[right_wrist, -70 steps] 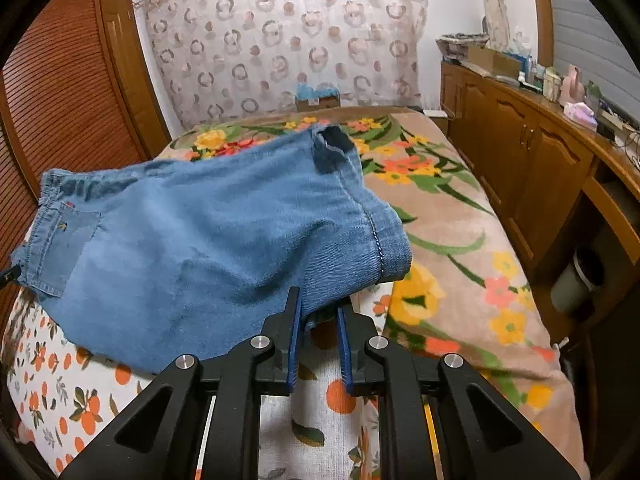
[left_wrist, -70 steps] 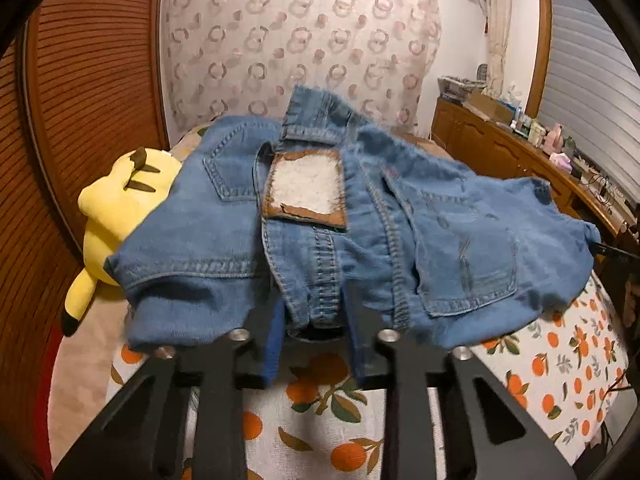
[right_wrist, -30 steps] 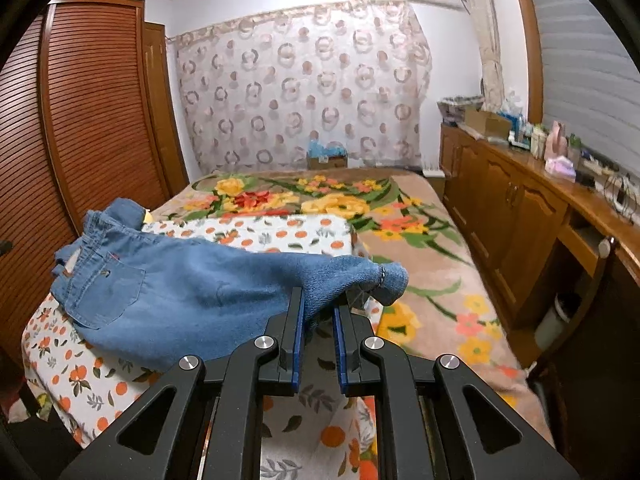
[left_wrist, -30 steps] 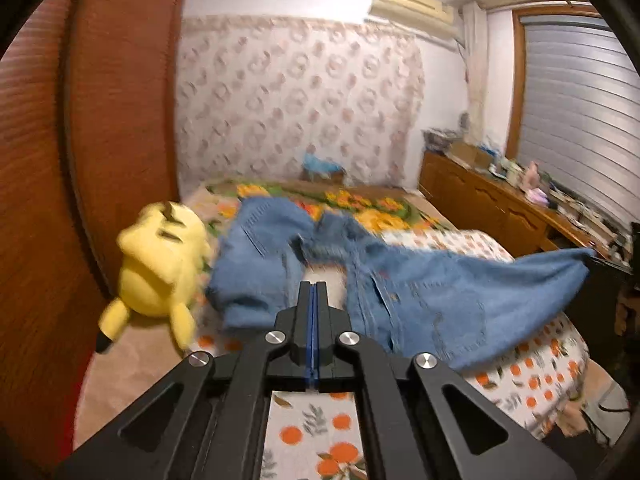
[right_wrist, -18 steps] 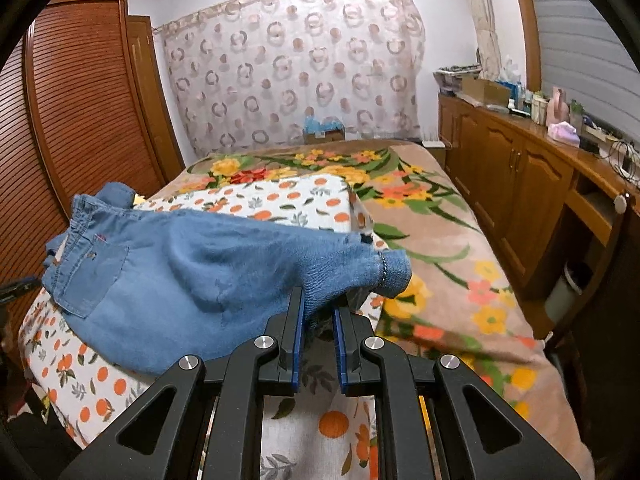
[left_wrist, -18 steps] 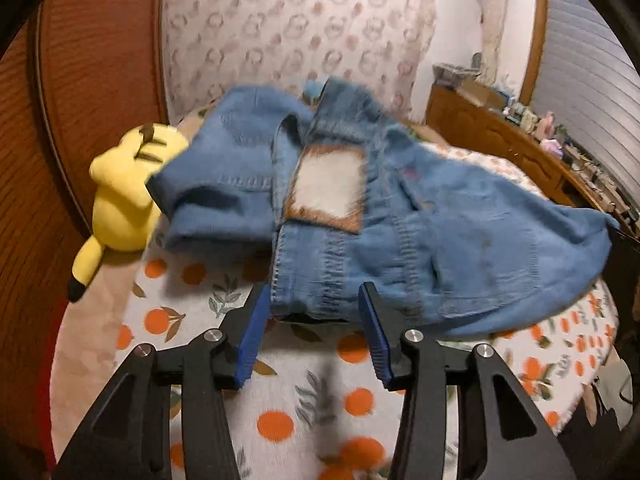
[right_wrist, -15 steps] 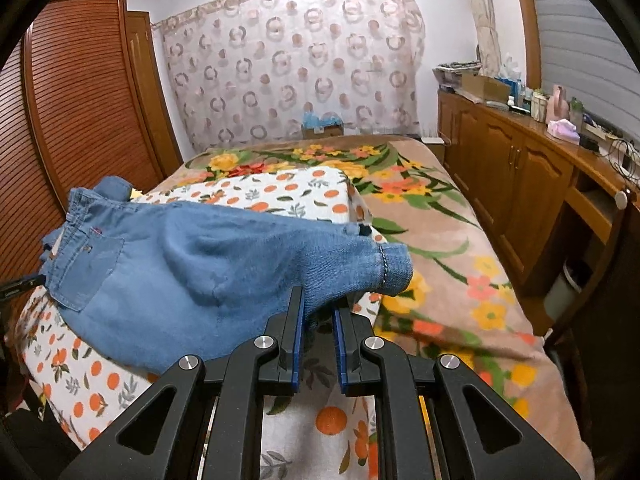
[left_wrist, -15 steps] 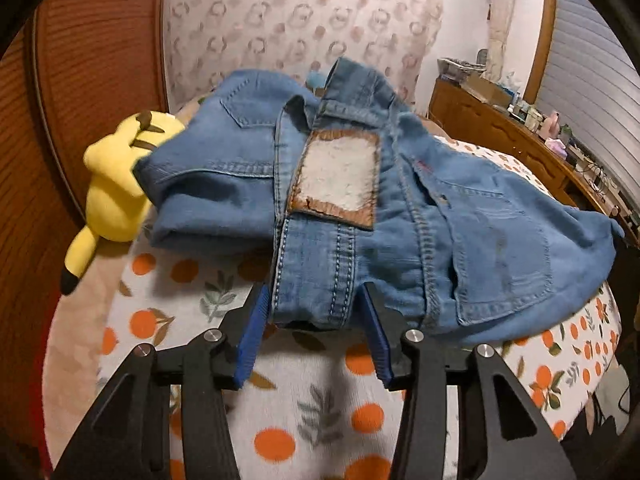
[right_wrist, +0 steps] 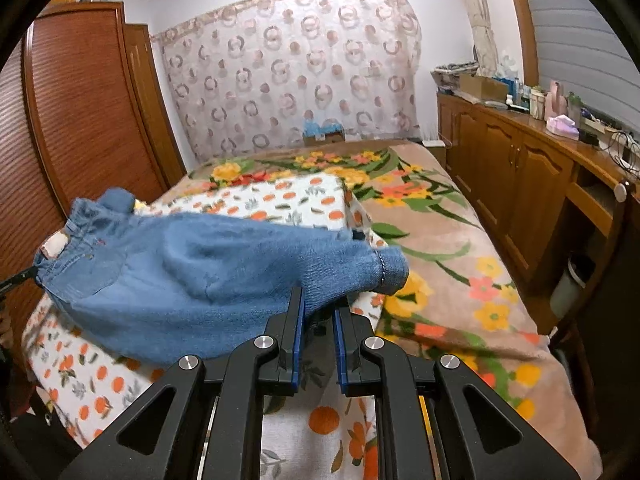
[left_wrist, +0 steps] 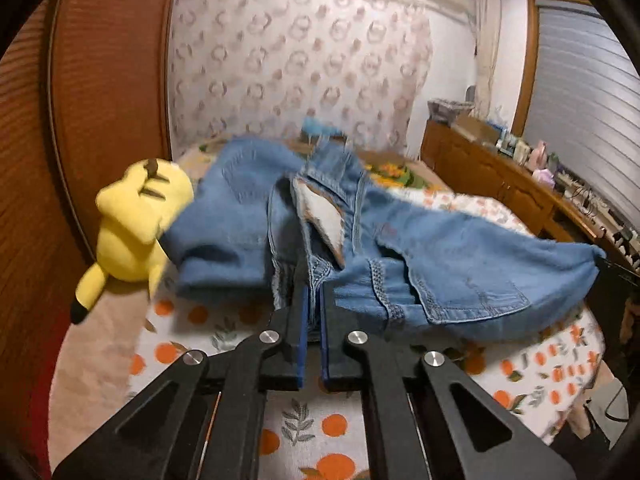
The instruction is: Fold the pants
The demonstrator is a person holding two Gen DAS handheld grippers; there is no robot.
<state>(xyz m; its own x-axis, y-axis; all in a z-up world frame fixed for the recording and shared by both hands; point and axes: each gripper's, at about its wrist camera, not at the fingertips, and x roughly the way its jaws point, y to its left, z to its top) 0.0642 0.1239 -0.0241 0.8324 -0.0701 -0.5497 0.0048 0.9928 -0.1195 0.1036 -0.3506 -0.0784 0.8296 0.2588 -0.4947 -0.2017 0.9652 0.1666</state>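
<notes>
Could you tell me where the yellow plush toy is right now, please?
In the left wrist view the yellow plush toy lies on the bed's left side, beside the wooden wardrobe and left of the jeans.

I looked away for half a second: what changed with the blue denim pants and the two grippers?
The left gripper, open around the waistband half a second ago, has shut on the blue denim pants and lifted the waistband, folding its white patch. The right gripper stays clamped on the leg hem. The yellow plush toy stays beside the pants.
</notes>
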